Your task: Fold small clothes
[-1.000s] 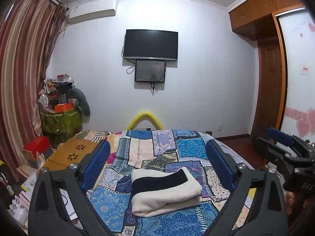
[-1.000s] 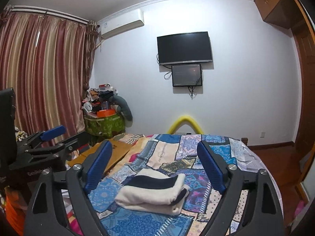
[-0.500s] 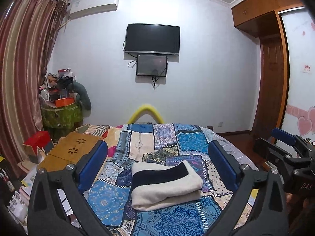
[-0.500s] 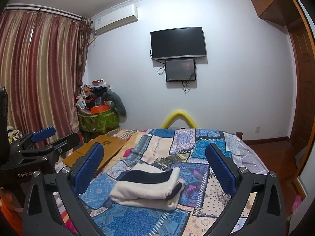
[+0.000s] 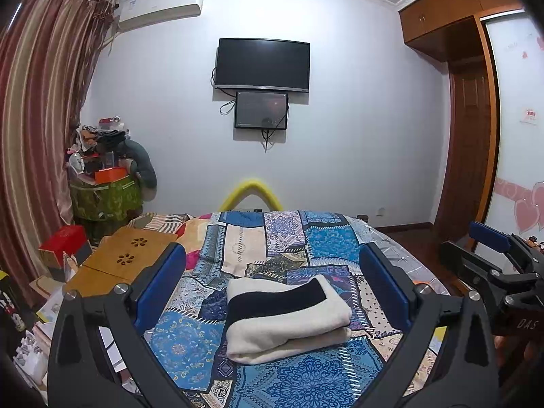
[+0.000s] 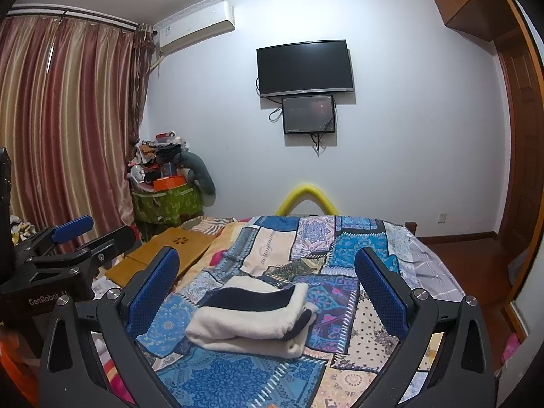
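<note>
Folded cream-and-black garment point(image 5: 285, 319) lies on patchwork bedspread point(image 5: 306, 244); left gripper point(image 5: 272, 292) and right gripper point(image 6: 268, 292) fingers released, spread wide, grasping nothing, right having just widened

A small cream garment point(image 5: 285, 319) with a broad black stripe lies folded into a thick, neat bundle of several layers on the patchwork bedspread point(image 5: 306, 377). It rests flat near the bed's near end, its rounded fold at one side and its stacked edges at the other.
</note>
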Demonstrator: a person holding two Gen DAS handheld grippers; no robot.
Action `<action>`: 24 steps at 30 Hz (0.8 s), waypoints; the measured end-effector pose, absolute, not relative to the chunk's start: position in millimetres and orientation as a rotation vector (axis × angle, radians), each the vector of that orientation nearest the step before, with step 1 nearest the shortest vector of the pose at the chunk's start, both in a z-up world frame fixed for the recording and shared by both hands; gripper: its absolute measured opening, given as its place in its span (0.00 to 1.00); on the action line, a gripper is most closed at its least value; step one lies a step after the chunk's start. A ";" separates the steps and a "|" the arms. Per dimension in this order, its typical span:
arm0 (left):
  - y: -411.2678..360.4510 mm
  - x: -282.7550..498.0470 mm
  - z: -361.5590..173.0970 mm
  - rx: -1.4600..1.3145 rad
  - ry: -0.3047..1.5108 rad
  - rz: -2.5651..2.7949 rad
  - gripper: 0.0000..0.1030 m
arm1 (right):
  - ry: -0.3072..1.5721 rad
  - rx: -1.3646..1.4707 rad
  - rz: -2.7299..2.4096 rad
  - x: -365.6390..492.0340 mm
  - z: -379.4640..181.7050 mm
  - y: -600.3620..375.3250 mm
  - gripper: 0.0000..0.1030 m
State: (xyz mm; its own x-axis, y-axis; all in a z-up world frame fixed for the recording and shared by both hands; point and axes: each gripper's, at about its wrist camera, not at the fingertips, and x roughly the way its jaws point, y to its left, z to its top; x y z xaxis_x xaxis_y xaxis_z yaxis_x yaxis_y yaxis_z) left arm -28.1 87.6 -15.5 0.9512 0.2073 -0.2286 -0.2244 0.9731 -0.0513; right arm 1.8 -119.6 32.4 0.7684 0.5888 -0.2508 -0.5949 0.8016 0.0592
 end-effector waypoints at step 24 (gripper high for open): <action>87.8 -28.3 -13.5 -0.064 0.216 0.199 1.00 | 0.263 -0.023 0.635 3.2 32.6 -122.7 1.00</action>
State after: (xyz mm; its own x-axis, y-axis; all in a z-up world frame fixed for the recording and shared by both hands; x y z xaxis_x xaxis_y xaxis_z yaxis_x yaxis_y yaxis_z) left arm -28.3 87.8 -13.5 0.9573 0.1889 -0.2188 -0.2026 0.9784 -0.0416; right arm 3.2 -122.7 32.6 0.7732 0.5828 -0.2499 -0.5887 0.8062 0.0589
